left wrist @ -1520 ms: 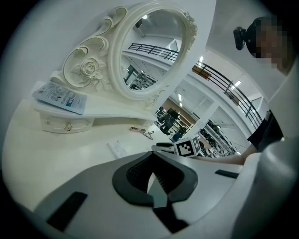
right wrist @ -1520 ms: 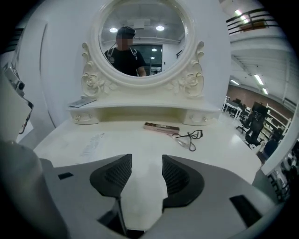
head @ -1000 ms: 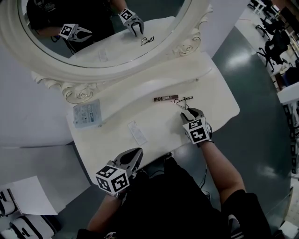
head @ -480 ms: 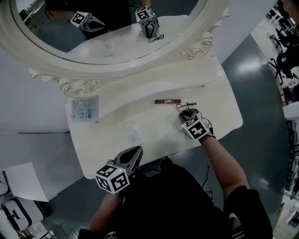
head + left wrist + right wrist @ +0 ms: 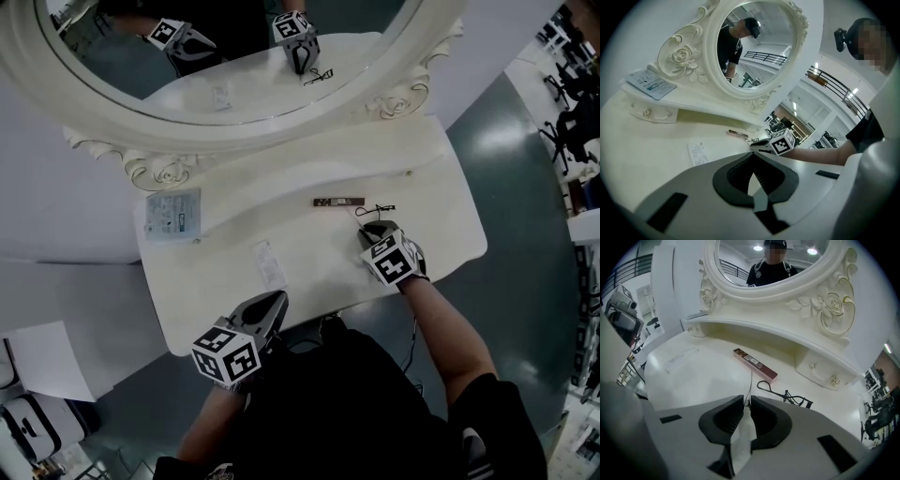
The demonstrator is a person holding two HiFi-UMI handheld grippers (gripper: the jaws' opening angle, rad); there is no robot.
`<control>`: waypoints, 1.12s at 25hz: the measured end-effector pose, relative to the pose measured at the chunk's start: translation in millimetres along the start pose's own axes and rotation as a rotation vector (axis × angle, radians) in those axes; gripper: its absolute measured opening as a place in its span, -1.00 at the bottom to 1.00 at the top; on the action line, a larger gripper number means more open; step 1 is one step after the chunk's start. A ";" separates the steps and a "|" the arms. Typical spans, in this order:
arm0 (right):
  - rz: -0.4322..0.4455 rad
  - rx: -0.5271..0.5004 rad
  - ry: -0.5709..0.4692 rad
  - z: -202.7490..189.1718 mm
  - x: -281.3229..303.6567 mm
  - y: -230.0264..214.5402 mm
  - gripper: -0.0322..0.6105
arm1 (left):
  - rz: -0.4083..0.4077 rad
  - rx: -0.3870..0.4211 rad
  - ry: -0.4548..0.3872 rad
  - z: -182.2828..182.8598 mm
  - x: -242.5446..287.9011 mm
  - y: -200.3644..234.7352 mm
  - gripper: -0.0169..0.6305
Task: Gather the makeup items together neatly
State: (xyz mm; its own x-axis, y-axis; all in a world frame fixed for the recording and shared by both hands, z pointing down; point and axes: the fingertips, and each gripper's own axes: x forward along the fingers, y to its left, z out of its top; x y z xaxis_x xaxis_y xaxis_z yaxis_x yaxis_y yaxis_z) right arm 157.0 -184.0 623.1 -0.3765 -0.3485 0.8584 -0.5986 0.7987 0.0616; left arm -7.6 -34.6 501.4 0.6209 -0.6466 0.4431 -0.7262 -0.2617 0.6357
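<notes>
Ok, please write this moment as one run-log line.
right gripper: fingers just closing on thin white sheet | left gripper: shut, empty

Right gripper (image 5: 746,398), jaws just closing on a thin white sheet (image 5: 742,434): sheet edge-on, kind unclear. Print on brown box (image 5: 756,363) ahead of jaws unreadable.

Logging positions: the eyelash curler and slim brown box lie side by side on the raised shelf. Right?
No. The head view shows the eyelash curler and slim brown box side by side on the lower tabletop, not the raised shelf.
</notes>
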 end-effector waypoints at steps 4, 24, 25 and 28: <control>-0.008 0.032 -0.043 10.1 -8.5 21.0 -0.70 | -0.008 0.008 0.013 -3.3 -10.4 1.8 -0.92; -0.040 0.292 -0.087 31.2 0.3 124.5 -0.70 | -0.065 0.046 0.046 -10.5 -72.9 30.6 -0.92; -0.044 0.297 -0.083 30.5 2.2 126.4 -0.70 | -0.066 0.045 0.048 -11.1 -75.3 32.7 -0.92; -0.050 0.305 -0.071 31.2 8.0 132.4 -0.70 | -0.066 0.040 0.052 -12.6 -82.6 40.2 -0.92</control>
State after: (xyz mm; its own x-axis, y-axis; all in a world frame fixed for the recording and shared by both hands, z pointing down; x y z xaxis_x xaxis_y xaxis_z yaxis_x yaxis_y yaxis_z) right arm 52.7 -96.3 622.2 -0.3829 -0.4257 0.8199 -0.7982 0.5993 -0.0616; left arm -84.4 17.2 498.3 0.6814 -0.5890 0.4344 -0.6940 -0.3316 0.6390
